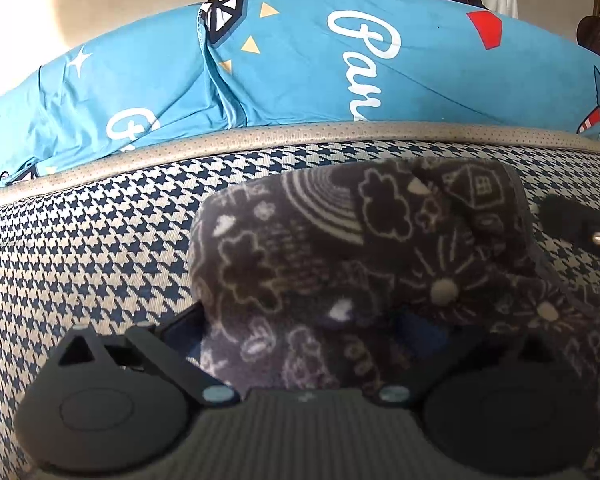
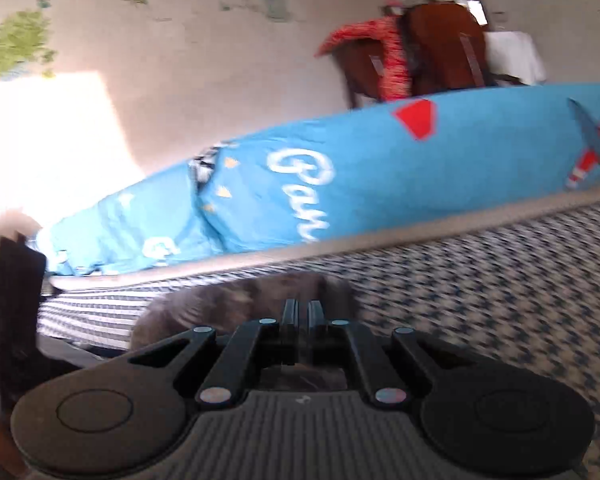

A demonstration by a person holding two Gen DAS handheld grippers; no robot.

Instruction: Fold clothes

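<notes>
So the dark grey patterned garment (image 1: 360, 256), the one with the pale flower, cloud and little house doodles, is lying bunched up on the blue-and-white houndstooth mattress (image 1: 80, 264), close to its beige piped edge (image 1: 300, 132). The left gripper (image 1: 300, 332) sits right over the near end of it with its jaws spread as wide as they go, so the cloth lies between the fingers but nothing is pinching it. The right gripper (image 2: 302, 320) is the opposite: its fingers are pressed tight together, and there's grey cloth bunched right at the tips and showing underneath them, so it looks clamped on a fold of the garment, though that view is pretty blurry. Behind the mattress edge there's a big bright blue pillow (image 1: 340, 60) with white script lettering, a red shape and a little plane print. Further back a brown wooden chair (image 2: 440, 52) has a red patterned cloth (image 2: 392, 56) draped over it.
</notes>
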